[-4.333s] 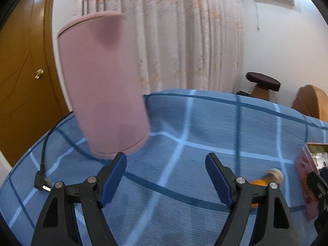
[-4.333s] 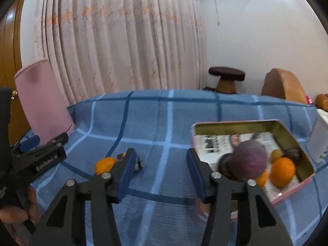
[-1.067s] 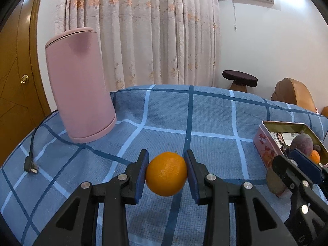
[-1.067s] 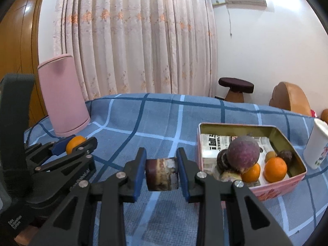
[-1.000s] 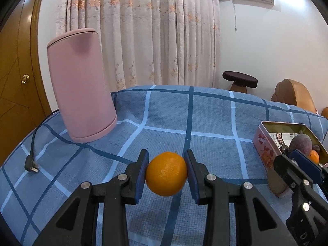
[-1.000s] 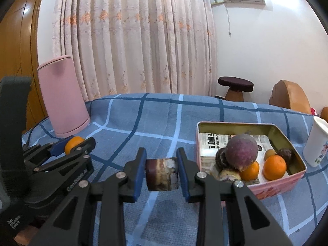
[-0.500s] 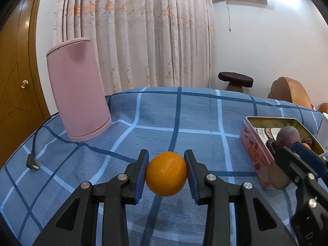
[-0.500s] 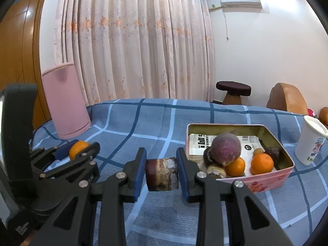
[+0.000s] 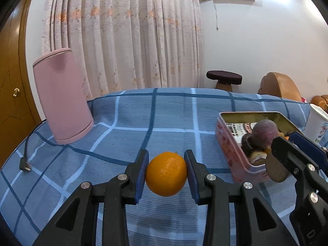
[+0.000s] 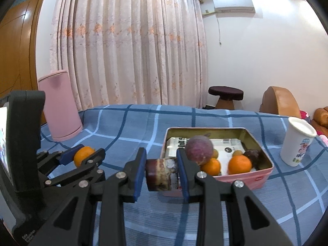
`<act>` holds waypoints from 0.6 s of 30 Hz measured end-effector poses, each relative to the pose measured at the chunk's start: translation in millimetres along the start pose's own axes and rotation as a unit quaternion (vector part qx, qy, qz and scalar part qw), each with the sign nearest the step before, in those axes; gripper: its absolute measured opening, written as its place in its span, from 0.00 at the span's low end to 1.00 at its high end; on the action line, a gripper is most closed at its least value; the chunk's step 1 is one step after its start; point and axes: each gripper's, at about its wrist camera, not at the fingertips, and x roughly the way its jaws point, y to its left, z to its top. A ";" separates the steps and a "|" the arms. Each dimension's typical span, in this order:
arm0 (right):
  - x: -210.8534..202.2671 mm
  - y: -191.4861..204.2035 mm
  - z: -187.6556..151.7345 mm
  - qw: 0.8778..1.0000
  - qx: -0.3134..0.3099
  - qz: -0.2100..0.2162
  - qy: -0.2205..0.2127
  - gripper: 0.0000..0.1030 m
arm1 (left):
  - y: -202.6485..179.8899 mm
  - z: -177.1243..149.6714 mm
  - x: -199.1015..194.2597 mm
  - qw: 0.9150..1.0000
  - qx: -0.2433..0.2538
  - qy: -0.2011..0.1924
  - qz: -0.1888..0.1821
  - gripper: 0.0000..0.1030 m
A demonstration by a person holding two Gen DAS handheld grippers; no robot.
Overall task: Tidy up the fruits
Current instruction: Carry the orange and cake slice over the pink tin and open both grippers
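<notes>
The left hand-held gripper [image 9: 166, 174] clenches an orange [image 9: 166, 173] above the checked worktop [image 9: 143, 123], the right hand-held gripper [image 10: 162, 174] grasps a brown, layered chunk [image 10: 161, 174] – hard to identify – before the tin [image 10: 264, 176], whose near left corner it hides, by the worktop's right edge.

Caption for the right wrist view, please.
Right gripper clamps a brown cut fruit piece near the pink tin of fruit; left gripper holds an orange.
</notes>
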 end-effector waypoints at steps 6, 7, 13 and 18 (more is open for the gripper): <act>-6.0 -14.0 0.8 1.000 0.001 -0.011 -0.006 0.32 | -15.0 2.5 -1.4 1.000 0.000 0.002 -0.018 0.37; -7.3 -16.3 0.8 1.000 0.001 -0.013 -0.008 0.32 | -18.0 3.3 -2.1 1.000 0.002 0.000 -0.020 0.37; -13.8 -40.4 2.1 0.999 0.015 -0.033 -0.015 0.32 | -40.6 8.0 -4.2 0.999 0.013 -0.005 -0.040 0.37; -18.4 -62.9 4.0 0.998 0.028 -0.051 -0.019 0.32 | -54.8 10.7 -1.3 0.999 0.016 -0.001 -0.052 0.37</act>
